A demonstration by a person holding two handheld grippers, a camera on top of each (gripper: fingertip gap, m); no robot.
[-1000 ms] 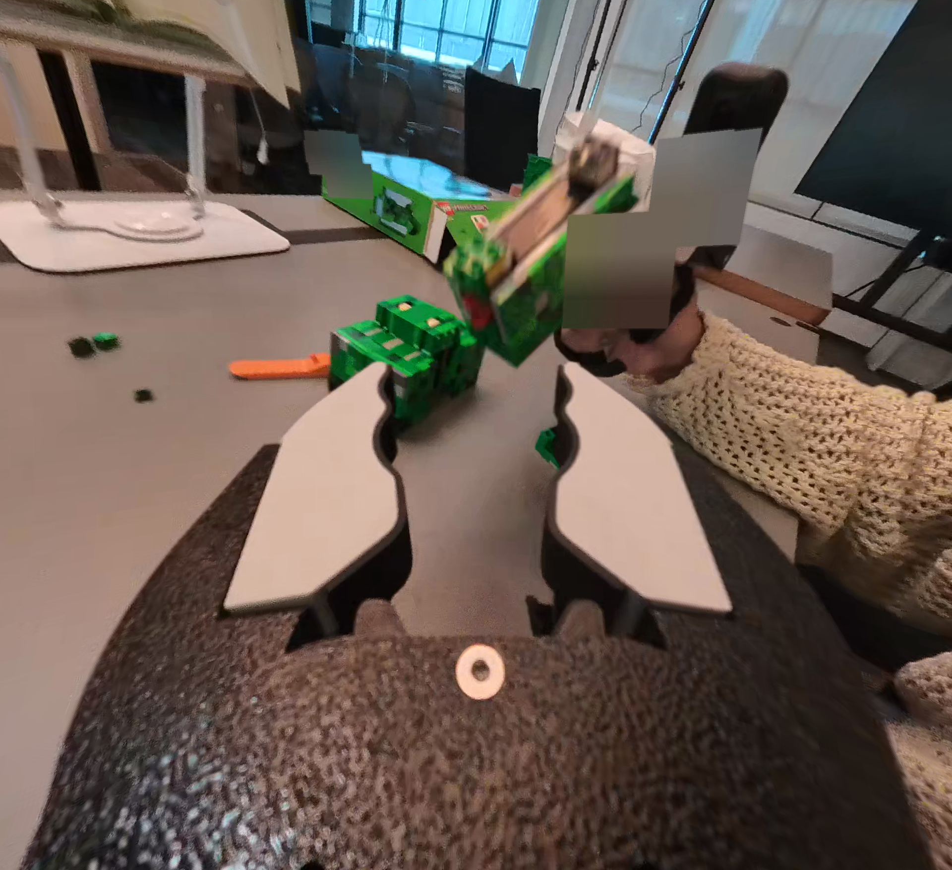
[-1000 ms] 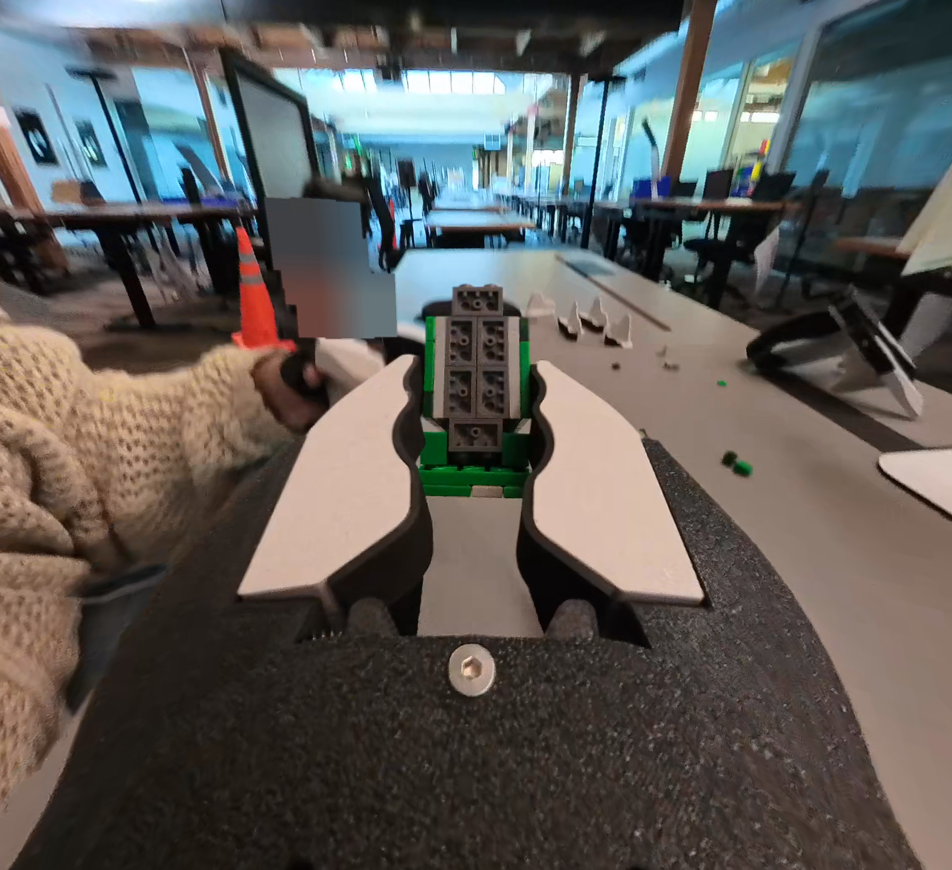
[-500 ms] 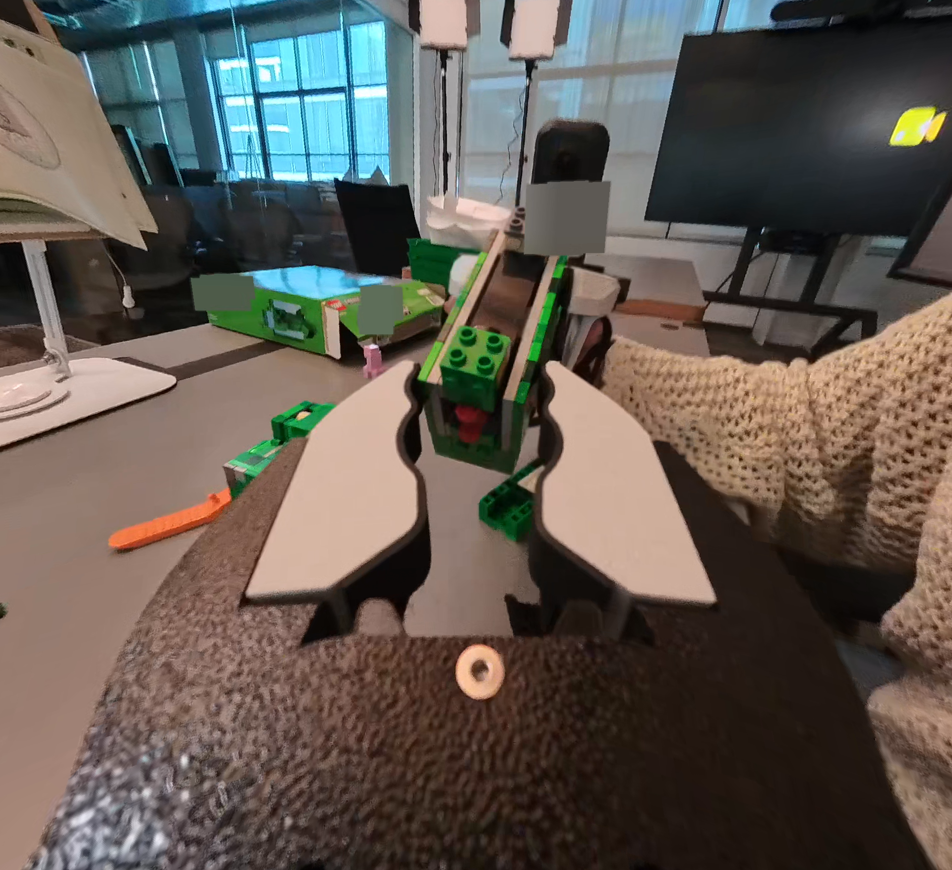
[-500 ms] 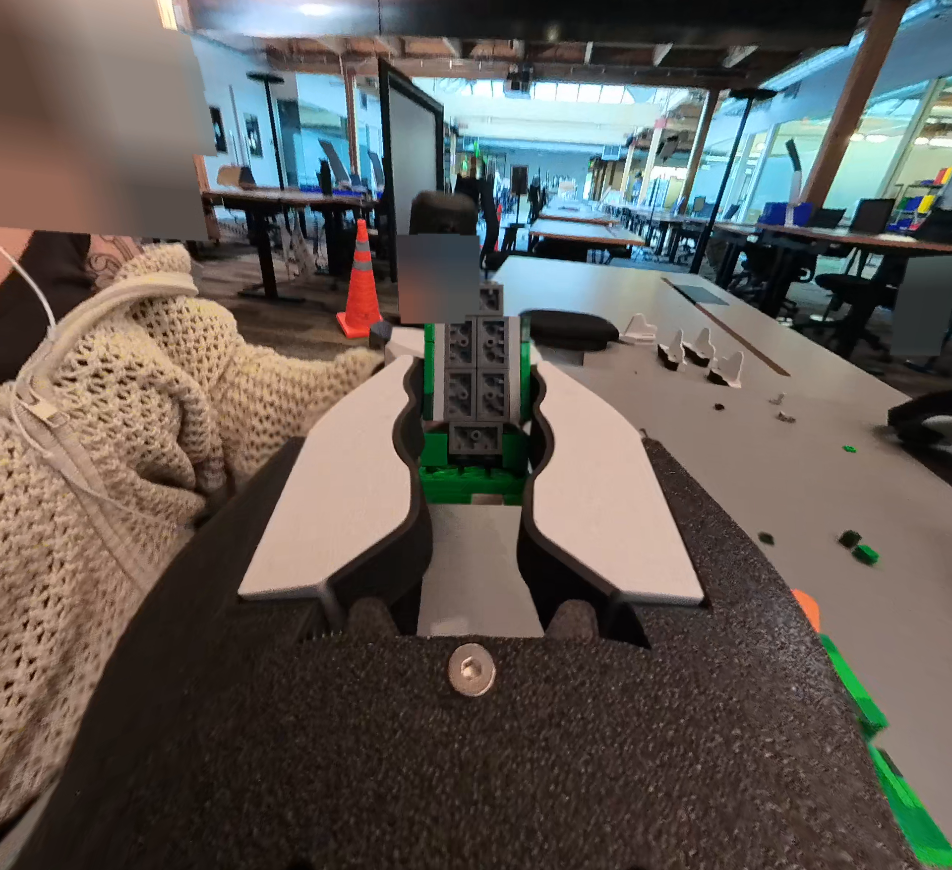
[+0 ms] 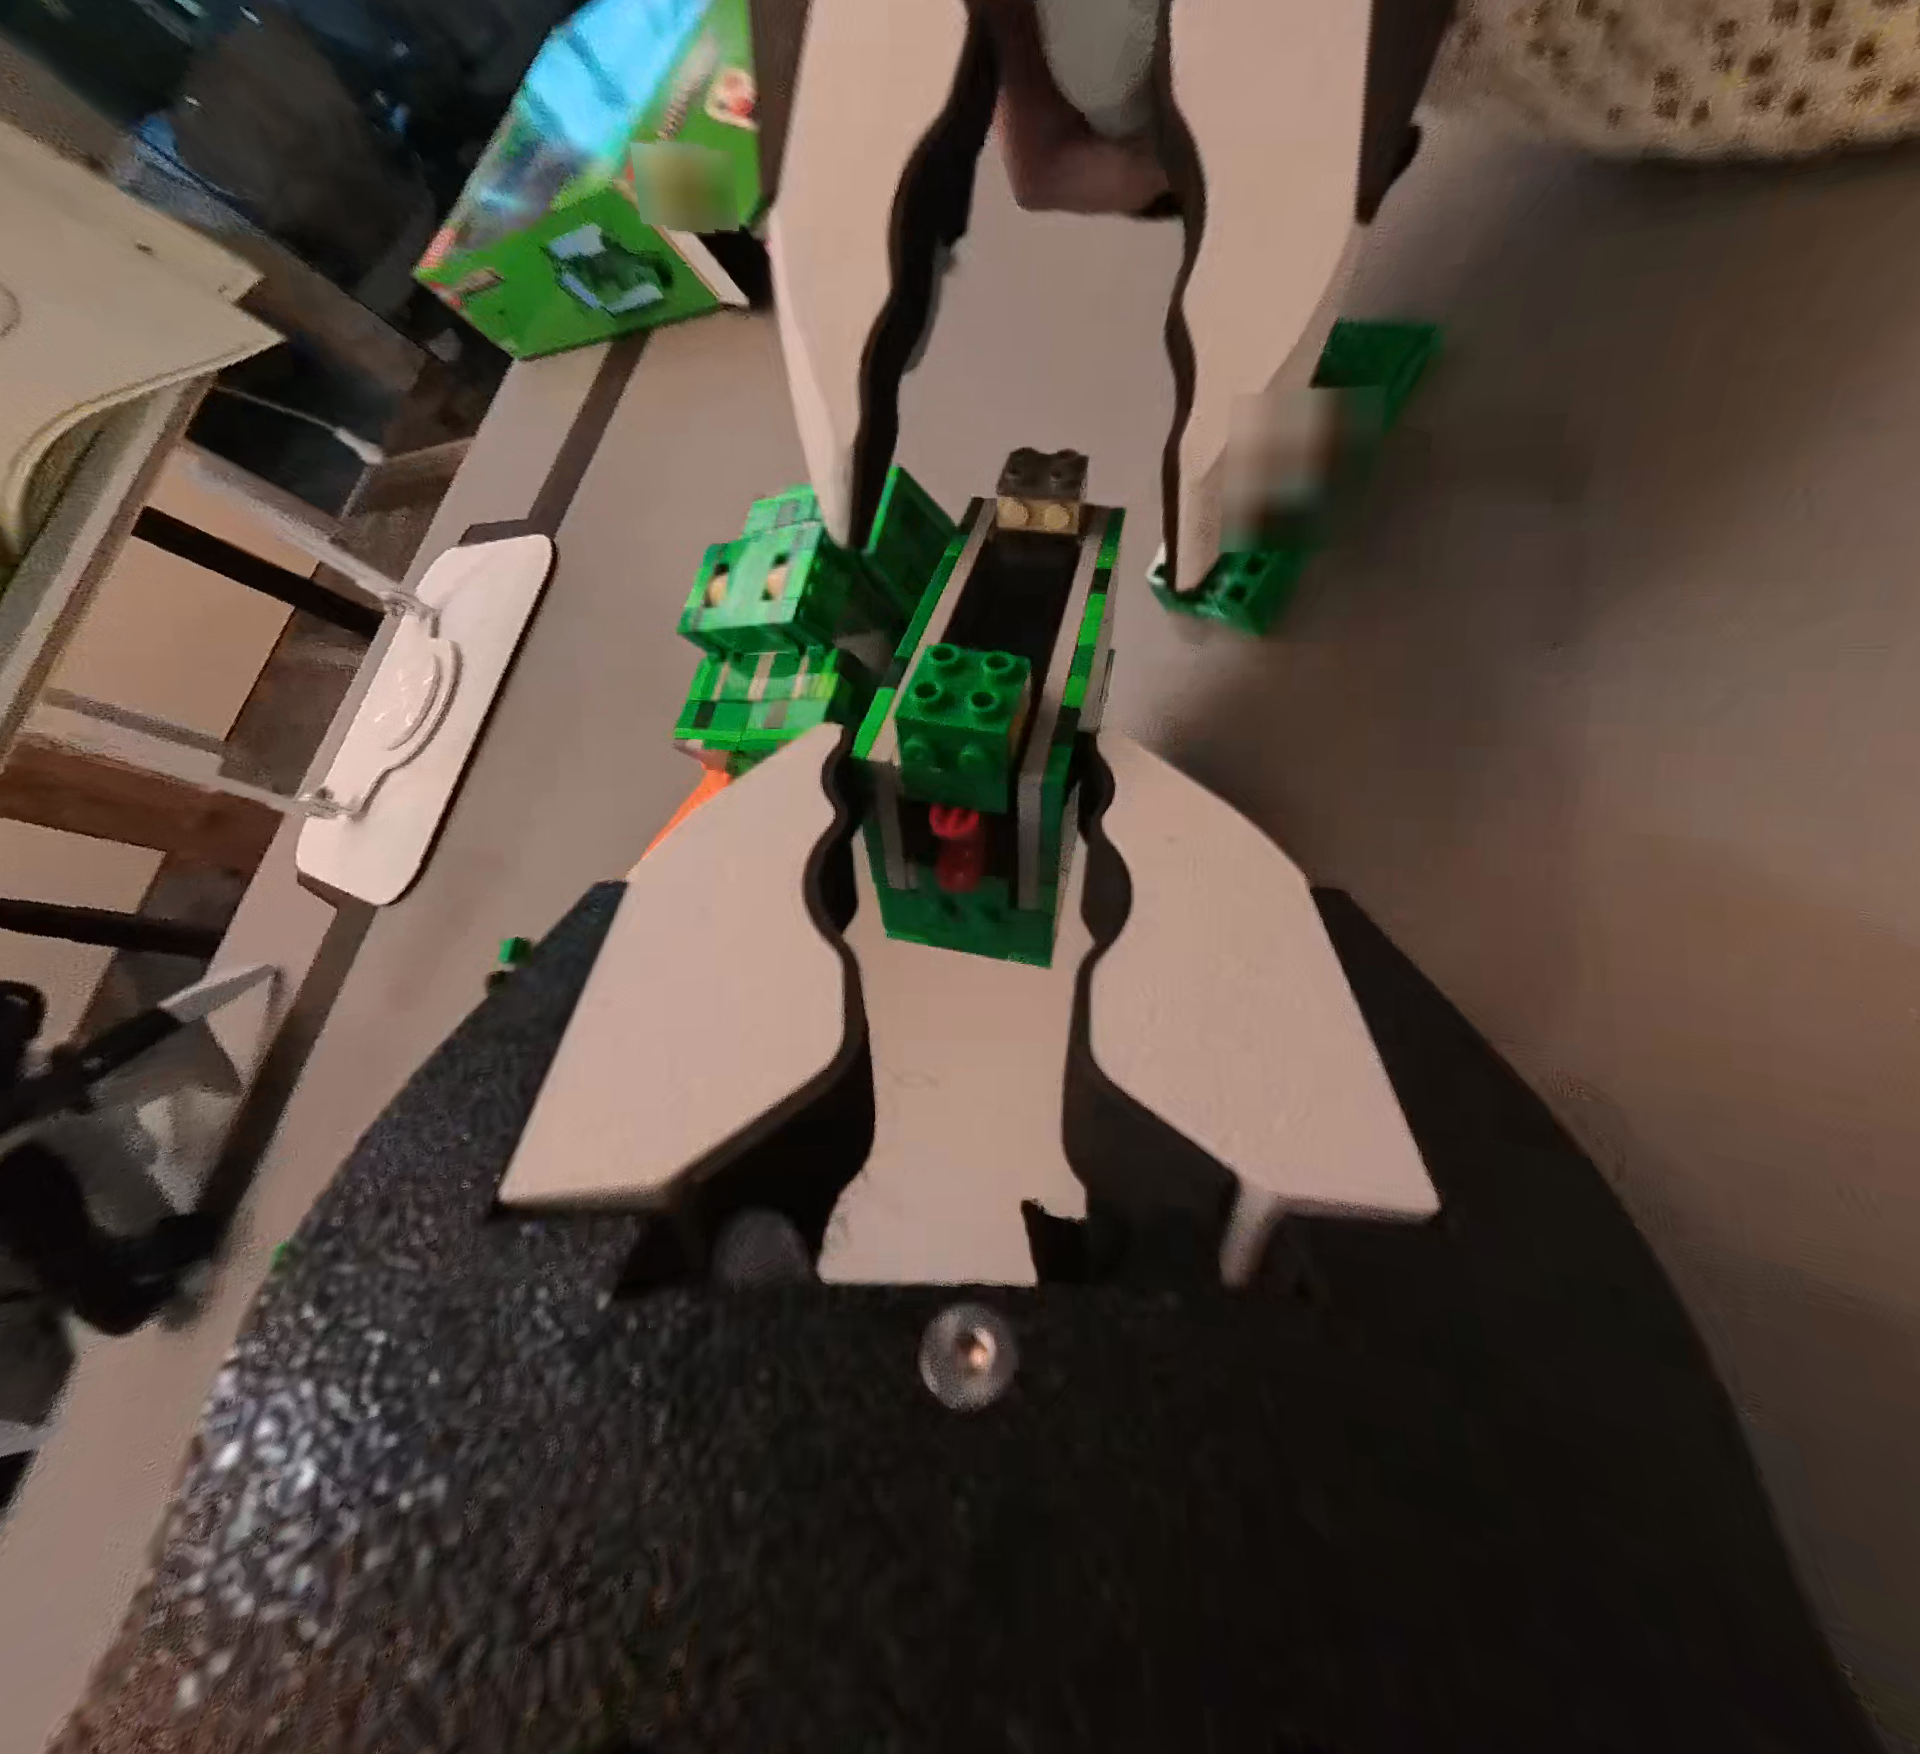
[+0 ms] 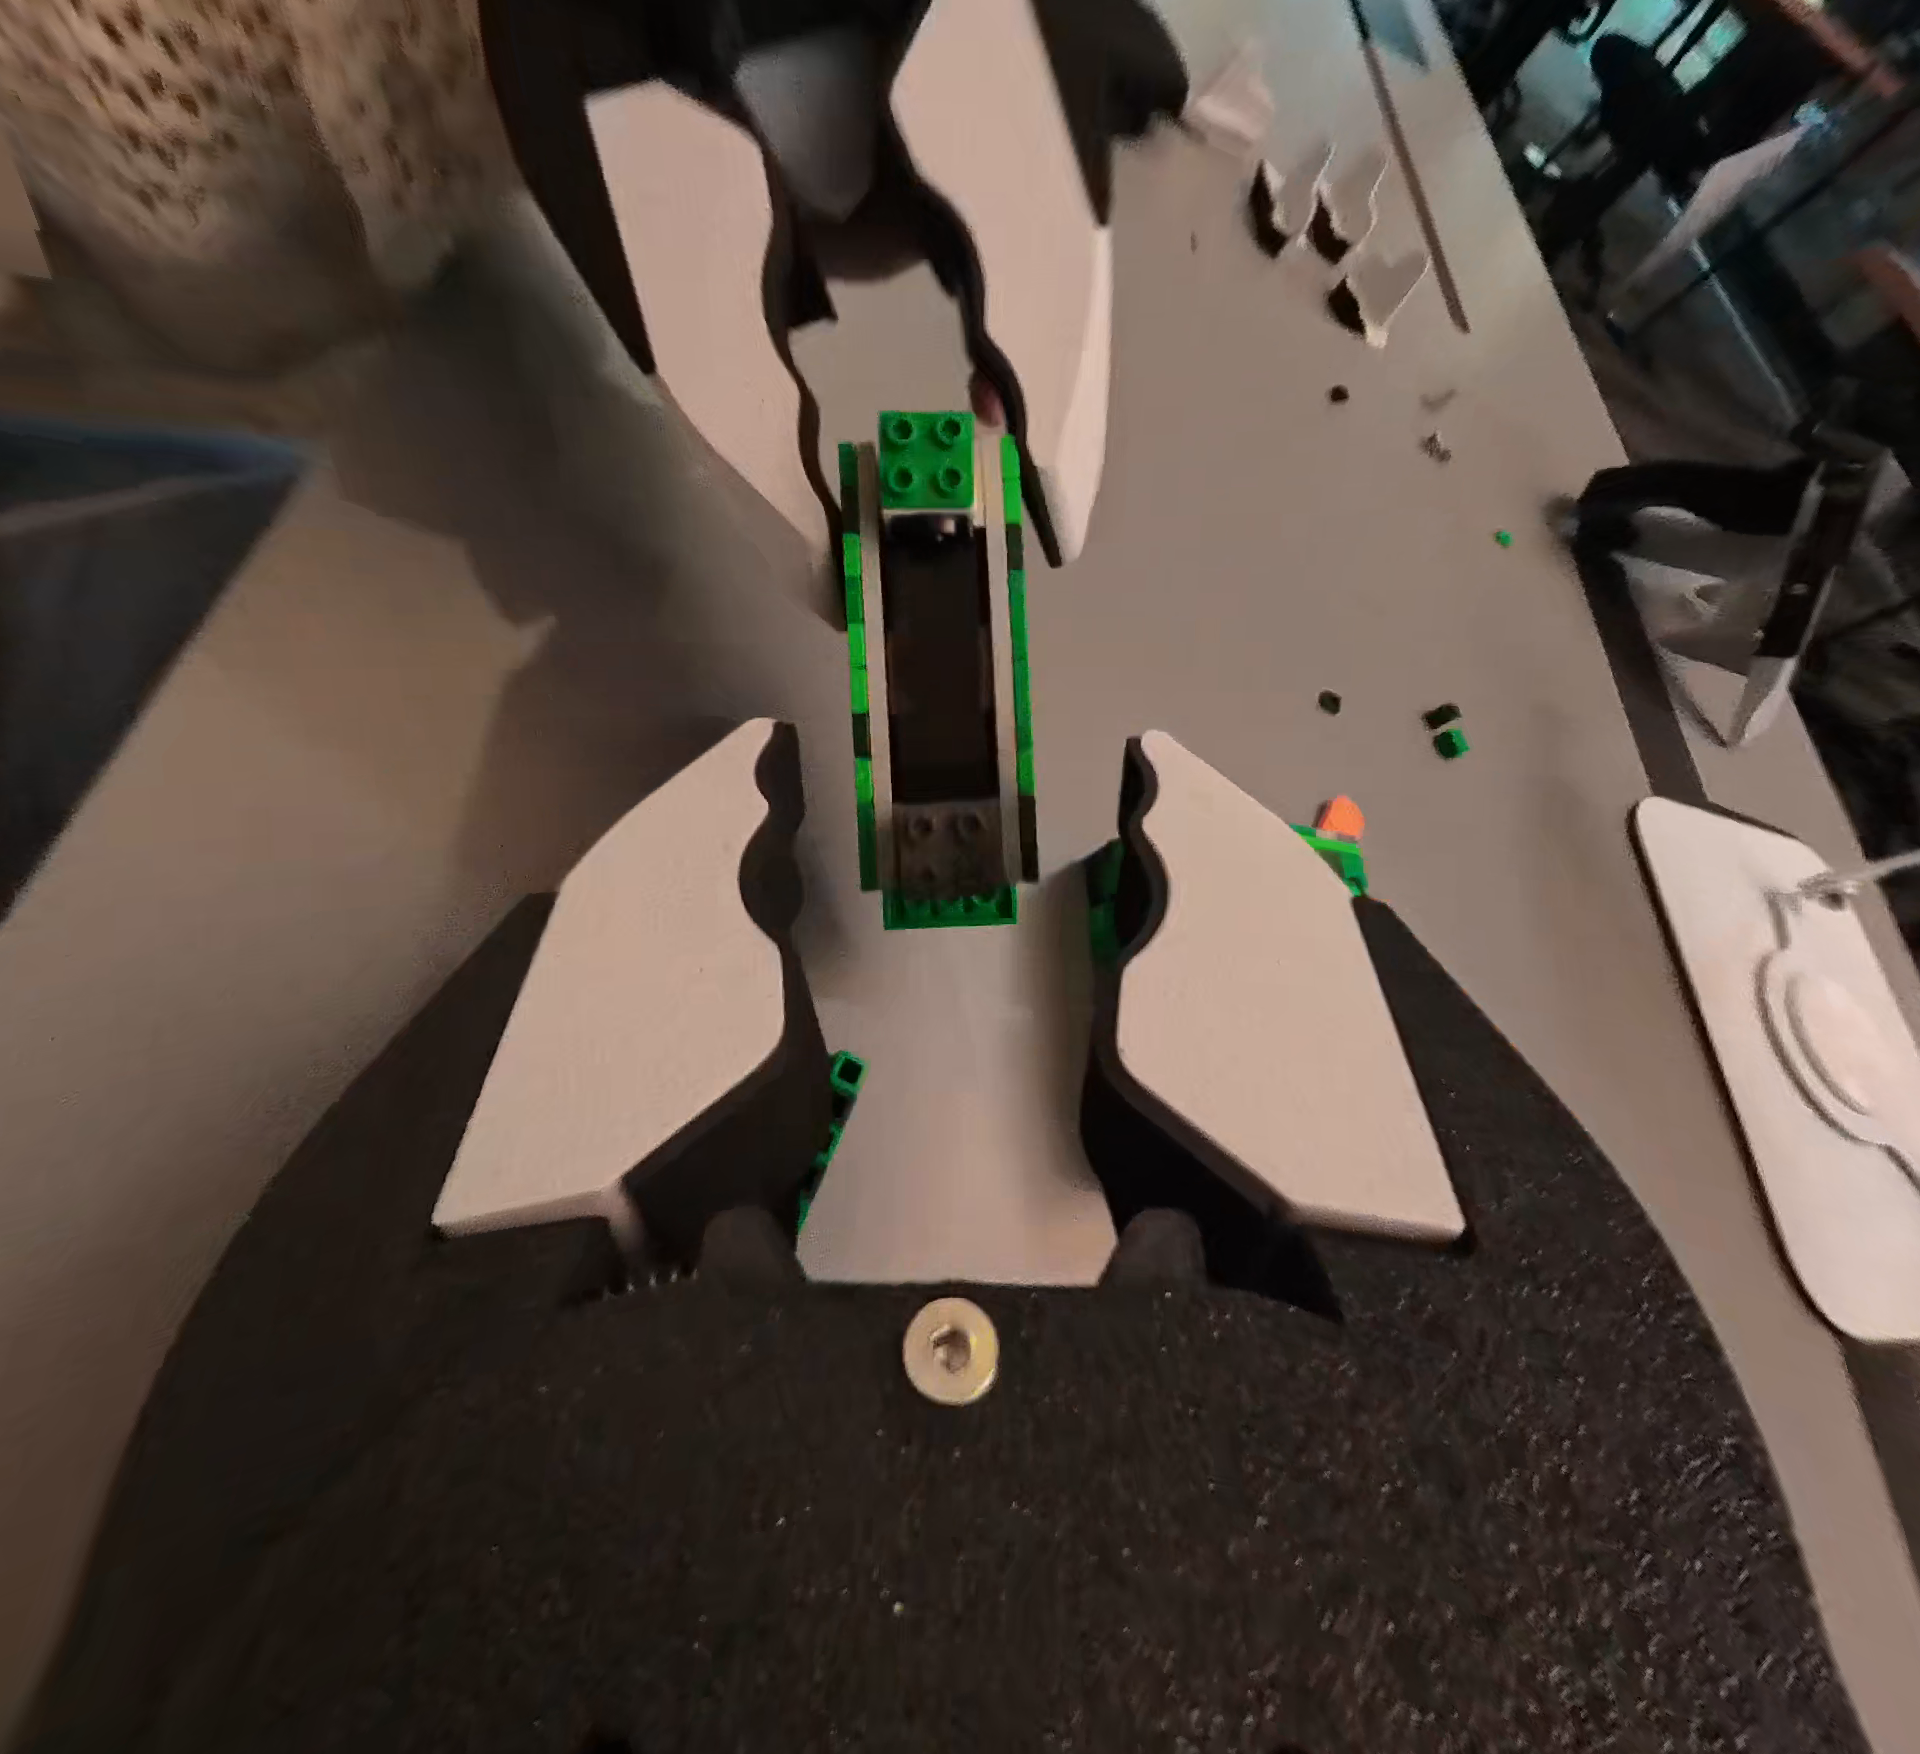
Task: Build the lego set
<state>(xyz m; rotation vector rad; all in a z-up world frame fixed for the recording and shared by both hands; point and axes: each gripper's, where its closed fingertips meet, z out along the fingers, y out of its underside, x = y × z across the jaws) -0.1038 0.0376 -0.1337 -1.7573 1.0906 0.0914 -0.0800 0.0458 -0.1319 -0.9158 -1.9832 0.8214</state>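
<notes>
A long green Lego assembly [image 5: 977,748] with grey side strips, a dark channel and a green stud block on top is clamped at its near end between my left gripper's [image 5: 966,759] pads, above the grey table [image 5: 1558,769]. In the right wrist view the same assembly [image 6: 940,665] lies lengthwise between my right gripper's [image 6: 961,743] fingers, with a clear gap on both sides, so that gripper is open and empty. My left gripper [image 6: 940,551] grips its far end there. My right gripper [image 5: 1013,541] shows spread open at the top of the left wrist view.
A green blocky sub-build [image 5: 758,624] and an orange separator tool [image 5: 686,811] lie on the table left of the assembly. Green bricks [image 5: 1247,592] lie to the right. The Lego box [image 5: 582,250] and a white stand base [image 5: 416,717] sit at the left. Small loose pieces [image 6: 1444,733] lie at the right. The tips of both grippers are at nearly the same place.
My left gripper closed on the assembly while the right still held it. The right gripper has now opened and let go. Both grippers have tilted down toward the table.
</notes>
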